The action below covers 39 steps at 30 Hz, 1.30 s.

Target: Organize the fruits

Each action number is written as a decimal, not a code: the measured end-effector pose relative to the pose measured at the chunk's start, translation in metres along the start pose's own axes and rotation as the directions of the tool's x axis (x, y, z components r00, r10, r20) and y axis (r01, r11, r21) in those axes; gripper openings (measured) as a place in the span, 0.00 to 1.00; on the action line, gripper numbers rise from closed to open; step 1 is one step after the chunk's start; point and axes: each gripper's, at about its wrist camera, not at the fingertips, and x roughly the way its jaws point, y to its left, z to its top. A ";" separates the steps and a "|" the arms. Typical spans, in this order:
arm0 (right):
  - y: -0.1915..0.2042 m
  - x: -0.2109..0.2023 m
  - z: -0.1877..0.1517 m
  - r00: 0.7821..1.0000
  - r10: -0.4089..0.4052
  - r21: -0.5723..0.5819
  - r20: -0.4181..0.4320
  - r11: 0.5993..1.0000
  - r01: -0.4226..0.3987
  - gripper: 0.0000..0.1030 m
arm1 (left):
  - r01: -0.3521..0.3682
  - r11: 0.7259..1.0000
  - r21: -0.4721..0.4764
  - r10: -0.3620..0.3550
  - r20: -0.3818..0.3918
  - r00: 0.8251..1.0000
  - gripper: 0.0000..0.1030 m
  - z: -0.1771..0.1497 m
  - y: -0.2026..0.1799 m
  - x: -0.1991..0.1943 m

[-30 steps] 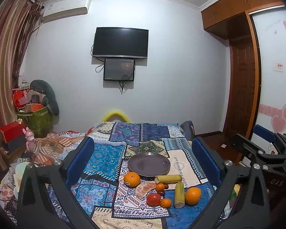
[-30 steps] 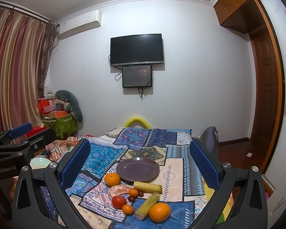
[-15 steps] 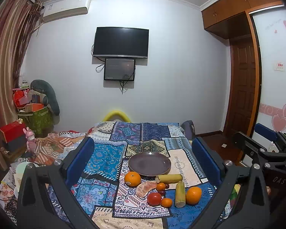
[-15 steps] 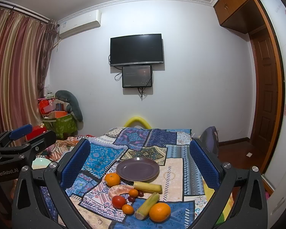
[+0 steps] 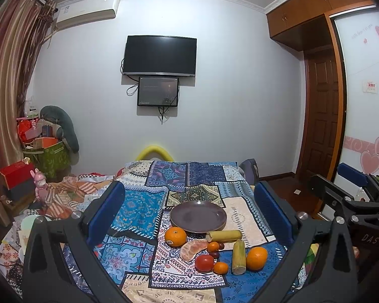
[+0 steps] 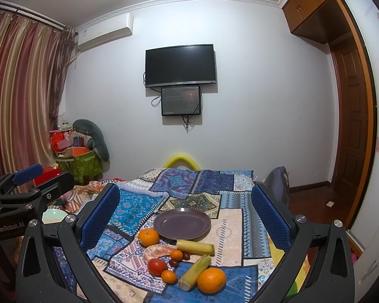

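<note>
My left claw (image 5: pixel 189 209) is spread wide with nothing between its blue pads, held above the patchwork cloth (image 5: pixel 139 207). My right claw (image 6: pixel 185 209) is just as wide open and holds nothing either; each claw shows at the edge of the other's view. Between the fingers I see the purple plate (image 5: pixel 198 216), bare. The fruit lies on the cloth just in front of it: an orange (image 5: pixel 175 236) touching the plate's near rim, a peeled segment (image 5: pixel 192 248), a tomato (image 5: pixel 204 262), two small tangerines, dark grapes, two yellow-green cane pieces (image 5: pixel 239 256) and a second orange (image 5: pixel 256 258) nearest my right side.
</note>
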 end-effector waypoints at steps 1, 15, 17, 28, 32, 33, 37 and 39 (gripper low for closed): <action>0.000 0.000 0.000 1.000 0.000 0.000 0.000 1.000 0.000 1.00 | 0.001 1.000 0.000 -0.001 0.000 1.000 1.00 0.000 0.000 0.000; -0.002 0.001 -0.002 1.000 -0.022 0.003 0.003 1.000 0.022 1.00 | -0.003 1.000 0.002 0.003 0.002 1.000 1.00 0.000 -0.002 0.002; -0.003 0.002 -0.003 1.000 -0.023 0.006 -0.002 1.000 0.023 1.00 | -0.004 1.000 0.005 0.004 -0.004 1.000 1.00 -0.001 -0.002 0.005; -0.030 0.026 -0.021 0.994 -0.044 0.037 -0.102 0.998 0.048 1.00 | -0.007 1.000 0.029 0.009 -0.072 0.997 1.00 -0.005 0.000 0.038; -0.036 0.036 -0.033 0.984 -0.108 -0.018 -0.140 0.994 0.106 1.00 | 0.014 0.999 0.034 -0.010 -0.116 0.993 1.00 -0.011 -0.001 0.052; -0.036 0.038 -0.036 0.982 -0.119 -0.039 -0.150 0.993 0.114 1.00 | 0.026 0.999 0.035 -0.021 -0.129 0.991 1.00 -0.013 -0.001 0.056; -0.045 0.050 -0.047 0.971 -0.088 -0.034 -0.222 0.996 0.082 1.00 | 0.053 0.998 0.034 -0.046 -0.186 0.981 1.00 -0.016 -0.002 0.071; -0.050 0.056 -0.052 0.962 -0.080 -0.014 -0.260 0.997 0.079 1.00 | 0.073 0.997 0.032 -0.064 -0.210 0.976 1.00 -0.019 -0.002 0.077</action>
